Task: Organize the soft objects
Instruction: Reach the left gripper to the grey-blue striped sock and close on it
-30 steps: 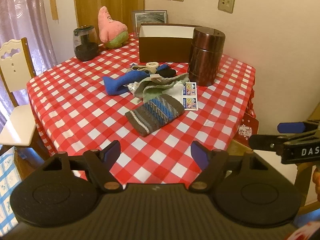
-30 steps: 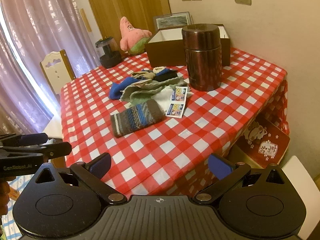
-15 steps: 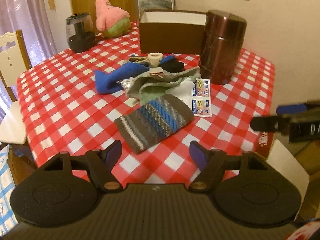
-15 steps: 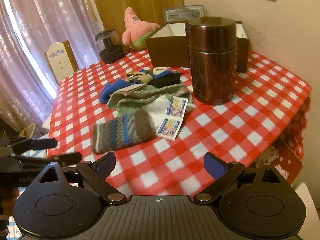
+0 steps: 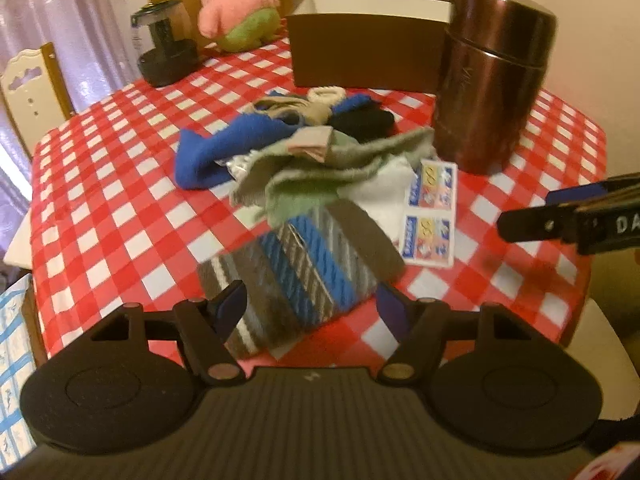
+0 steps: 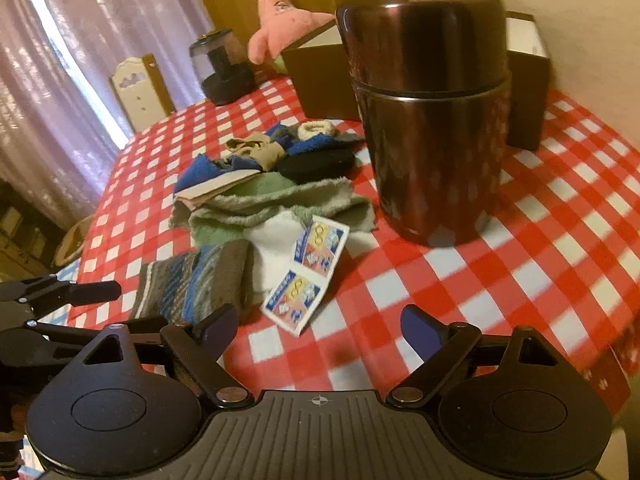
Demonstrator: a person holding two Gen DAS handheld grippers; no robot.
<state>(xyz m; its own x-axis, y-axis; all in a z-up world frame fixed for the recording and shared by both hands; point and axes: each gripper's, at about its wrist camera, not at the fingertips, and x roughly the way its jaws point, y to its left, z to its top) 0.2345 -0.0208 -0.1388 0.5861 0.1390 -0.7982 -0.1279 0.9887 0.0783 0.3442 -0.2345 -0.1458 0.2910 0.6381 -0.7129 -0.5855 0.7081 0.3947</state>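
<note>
A striped grey, brown and blue knitted cloth [image 5: 304,276] lies near the front of the red checked table [image 5: 112,216]. My left gripper [image 5: 312,308] is open, its fingers on either side of the cloth's near end. Behind it lies a heap of soft things: a green towel [image 5: 320,168], a blue cloth [image 5: 216,152], a black one [image 5: 362,122]. The striped cloth [image 6: 192,280] and towel [image 6: 280,200] also show in the right wrist view. My right gripper [image 6: 316,326] is open and empty above the table's front, near two small packets [image 6: 308,268].
A tall brown metal canister [image 6: 428,120] stands right of the heap. An open brown box [image 5: 360,44] sits behind it. A pink plush star [image 5: 236,4] and a dark jar [image 5: 164,48] stand at the back left. A white chair [image 5: 24,92] is beside the table.
Both grippers have moved forward over the table. The left gripper's open fingers have come down around the near end of the striped cloth. The right gripper has come closer to the canister and packets.
</note>
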